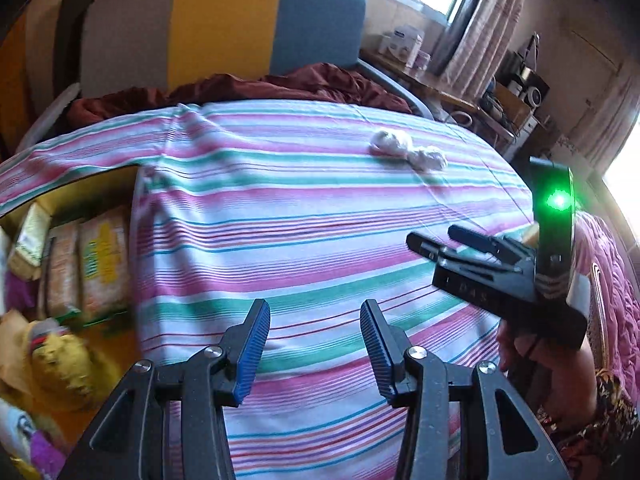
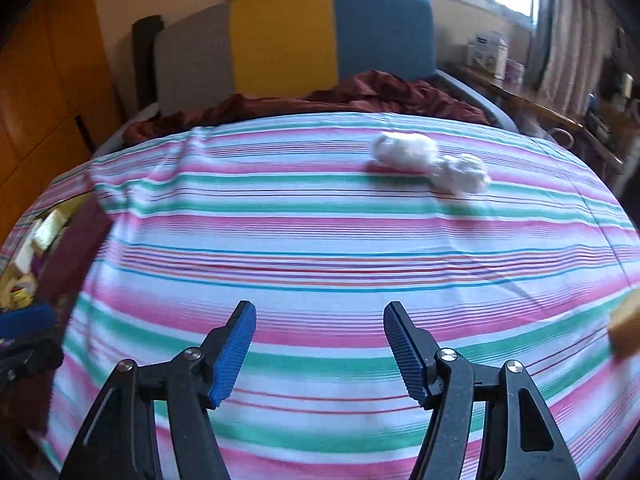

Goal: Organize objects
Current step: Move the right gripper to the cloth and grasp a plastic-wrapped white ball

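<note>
On striped sheet (image 2: 320, 240), two crumpled white wads (image 2: 432, 160)

Legible markings are few. On the side of the right gripper's body (image 1: 480, 280), seen from the left wrist view, faint embossed characters show — possibly "D A S", not read with certainty. The packets (image 1: 96, 264) stacked beside the bed carry yellow and green print, too blurred to read. The white boxes (image 1: 400, 46) on the far desk bear a blue band — lettering illegible.
</note>
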